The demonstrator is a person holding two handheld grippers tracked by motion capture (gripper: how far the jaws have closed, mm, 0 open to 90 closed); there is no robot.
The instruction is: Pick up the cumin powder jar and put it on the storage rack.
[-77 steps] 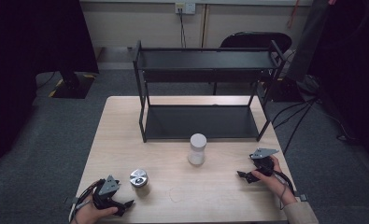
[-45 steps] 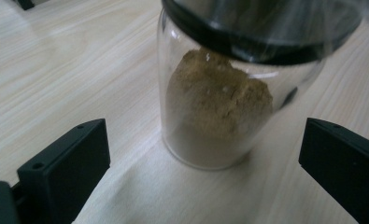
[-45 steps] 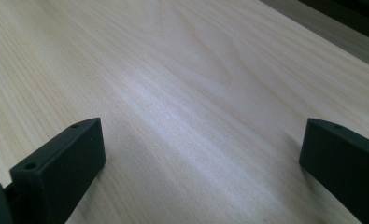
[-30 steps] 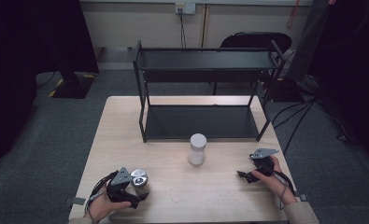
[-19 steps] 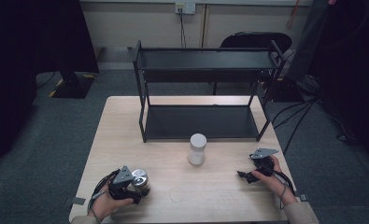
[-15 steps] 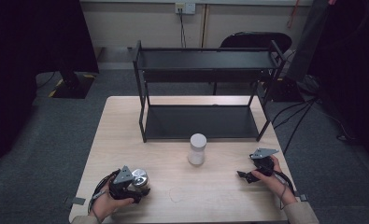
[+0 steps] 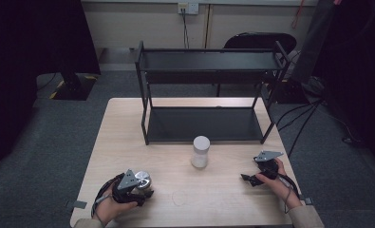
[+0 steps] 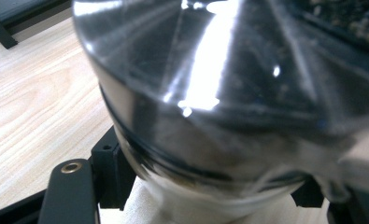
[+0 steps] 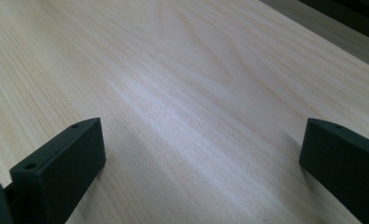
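Left hand-held gripper [image 7: 140,190]: seen at the near left of the table, its jaws set on either side of a shiny metal can [image 7: 141,180]; in the left gripper view the can [image 8: 210,93] sits between the jaws right up against the camera. Whether the jaws are already pressed tight on it cannot be told.
Metal can: standing upright on the table [image 7: 223,209], near its front left edge.
Right hand-held gripper [image 7: 249,178]: held low at the near right of the table, jaws spread wide with nothing but bare wood between them.
White cylinder [image 7: 200,151]: upright mid-table, just in front of the shelf, well apart from both grippers.
Black two-tier shelf [image 7: 209,124]: at the far side of the table, both levels bare.
Progress: judged to be at the very start; the can is enclosed but not yet lifted.
Left to do: probably lifting the can and carrying it elsewhere, perhaps to the shelf.
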